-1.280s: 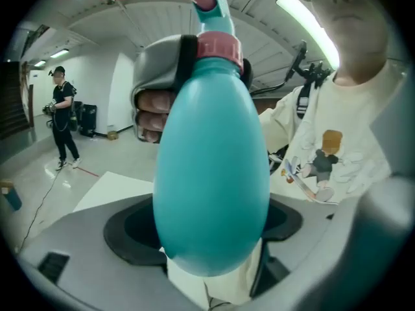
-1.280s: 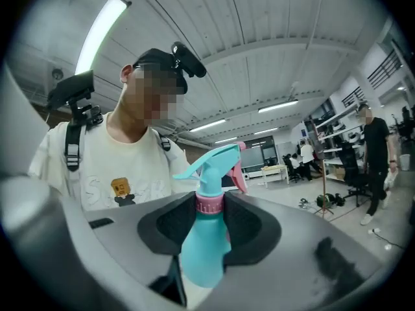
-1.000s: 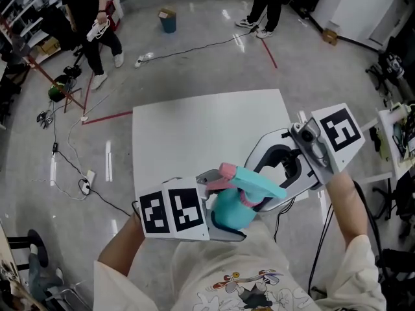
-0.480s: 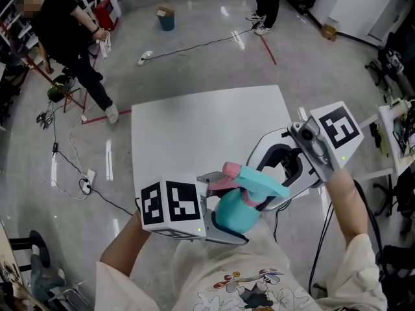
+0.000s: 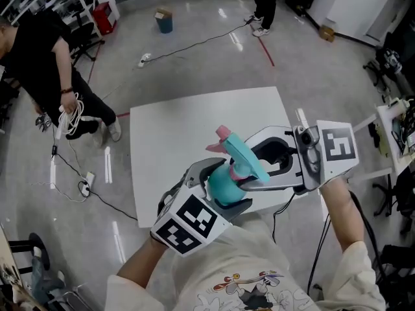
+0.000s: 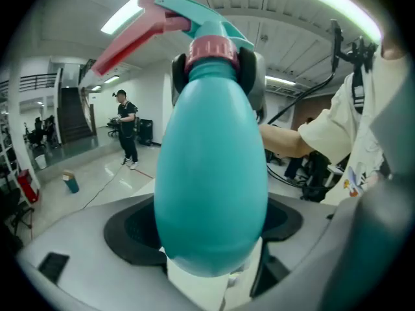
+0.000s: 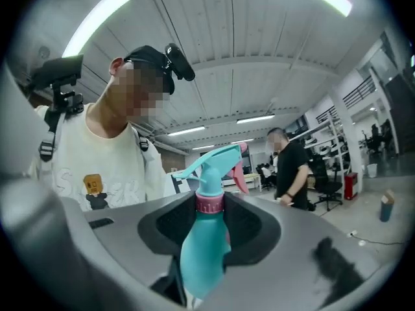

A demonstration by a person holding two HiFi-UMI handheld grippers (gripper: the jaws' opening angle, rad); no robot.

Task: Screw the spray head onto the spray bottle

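Left claw has rolled and tipped since a second ago, clenched on the spray bottle above my bench. Right claw grasps the spray head at its collar. I judge we're mid-screwing, with the head already seated.

The left gripper has rolled and swung in toward the middle, and its marker cube is now cocked on a diagonal. The spray bottle has tipped with it, so the spray head rears higher over the table. The right gripper has swung round flatter. The person in black has walked down the left edge.
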